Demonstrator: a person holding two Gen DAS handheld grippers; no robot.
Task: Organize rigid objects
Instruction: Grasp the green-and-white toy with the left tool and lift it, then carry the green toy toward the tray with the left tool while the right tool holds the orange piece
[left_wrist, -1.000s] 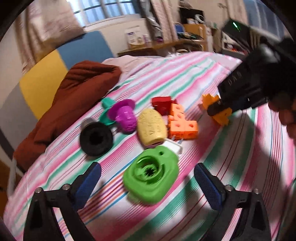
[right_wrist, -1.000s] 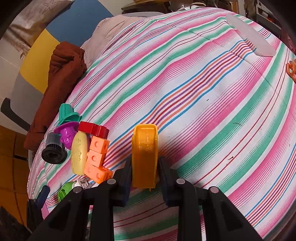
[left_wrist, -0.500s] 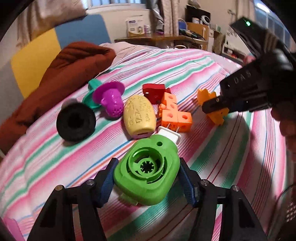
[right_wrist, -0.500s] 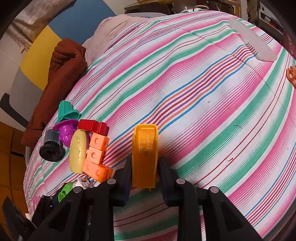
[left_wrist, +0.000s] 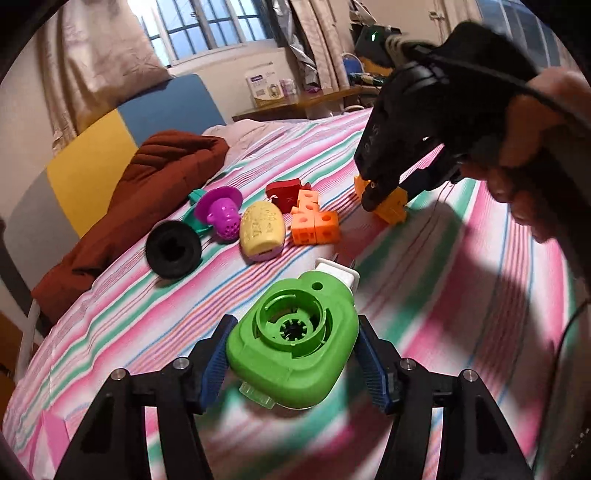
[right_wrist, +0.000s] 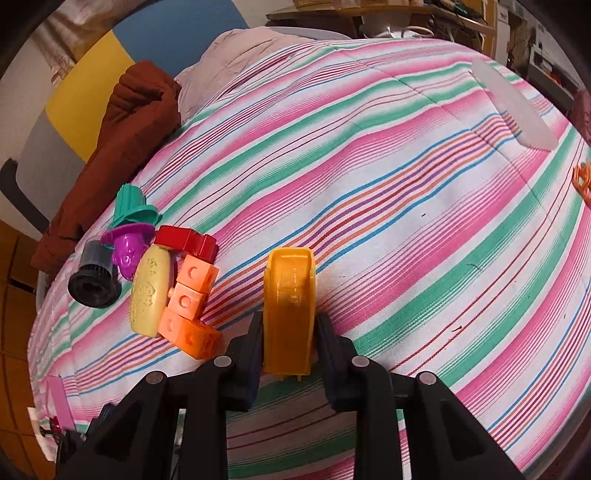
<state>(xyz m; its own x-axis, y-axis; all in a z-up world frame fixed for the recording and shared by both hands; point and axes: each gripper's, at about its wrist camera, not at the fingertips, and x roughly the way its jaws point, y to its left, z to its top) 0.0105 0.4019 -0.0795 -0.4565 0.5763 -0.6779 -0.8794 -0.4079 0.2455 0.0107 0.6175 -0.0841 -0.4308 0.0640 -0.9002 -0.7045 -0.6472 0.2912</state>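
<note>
The left hand-held gripper (left_wrist: 291, 354) has its blue pads closed against the two flanks of a green plastic housing (left_wrist: 295, 350) with a round toothed socket in its face and a white tab at its far end. It sits nearest the camera, on the near side of the yellow oval piece (left_wrist: 262, 230), and whether it is off the striped bedspread (right_wrist: 369, 166) cannot be told. It looks like a hollow moulded shell: light, stiff, smooth-skinned. The flat side walls are the sensible place to take it, since the rounded corners would likely let the pads slide, and the white tab looks too slight to bear a grip.

The right hand-held gripper (right_wrist: 290, 339) is narrowed onto an orange plastic wheel-housing piece (right_wrist: 290, 306), pinched across its thin width, well to the right of the yellow oval piece (right_wrist: 149, 291) in that view. It too appears rigid and light; a clamp on its broad flat faces should hold without deforming it.

Around the yellow oval piece lies a cluster: orange linked cubes (left_wrist: 314, 223) touching its right side, a red block (left_wrist: 286, 194) beyond, a purple perforated cap (left_wrist: 221, 214) and teal piece (right_wrist: 131, 205) to its left, and a black ribbed cylinder (left_wrist: 173, 249) further left. The soft bed may let set-down pieces tip.
</note>
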